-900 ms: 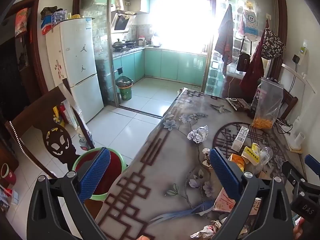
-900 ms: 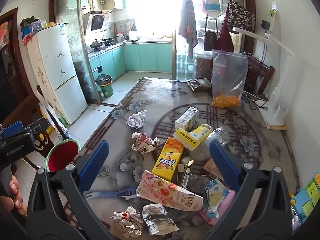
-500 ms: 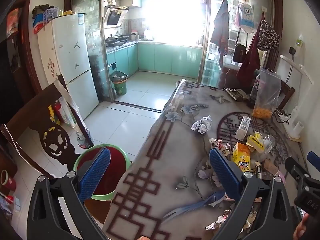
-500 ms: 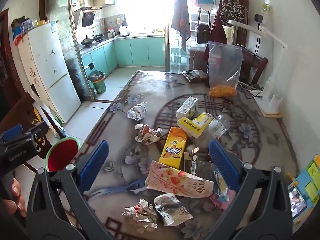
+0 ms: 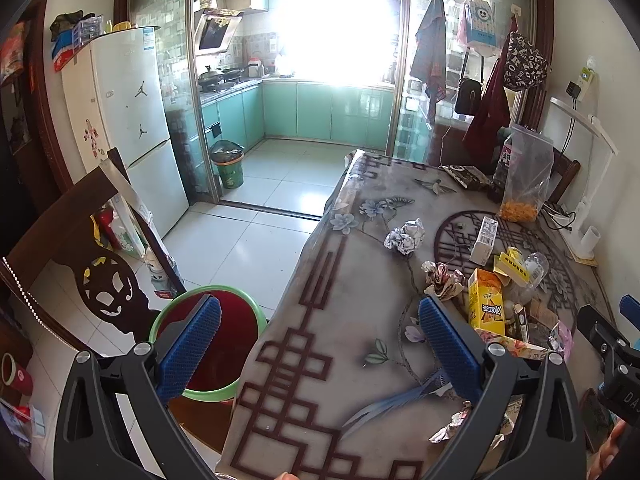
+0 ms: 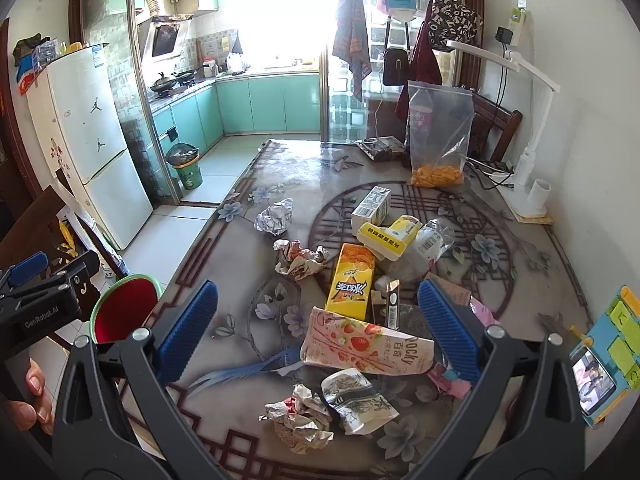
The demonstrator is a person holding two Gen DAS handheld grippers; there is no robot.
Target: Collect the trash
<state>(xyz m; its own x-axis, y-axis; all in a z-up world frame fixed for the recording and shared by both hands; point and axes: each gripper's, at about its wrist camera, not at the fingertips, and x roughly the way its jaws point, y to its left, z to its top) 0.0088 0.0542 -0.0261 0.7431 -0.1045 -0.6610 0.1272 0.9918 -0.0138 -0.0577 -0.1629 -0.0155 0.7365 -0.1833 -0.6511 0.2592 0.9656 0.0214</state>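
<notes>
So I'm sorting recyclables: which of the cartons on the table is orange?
The flat juice carton in the middle of the pile; the milk carton behind is white, the Pocky box in front pink.

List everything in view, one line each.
table: 1, grey patterned cloth, centre
foil ball: 1, silver, table's left part
yellow box: 1, table middle
Pocky box: 1, pink, flat, near edge
milk carton: 1, white, behind yellow box
crumpled wrappers: several, nearest edge
zip bag: 1, clear, orange snacks, far side
bin: 1, green rim, red inside, floor left of table
fridge: 1, white, left wall
lamp: 1, white, right
left gripper: open, empty
right gripper: open, empty
</notes>
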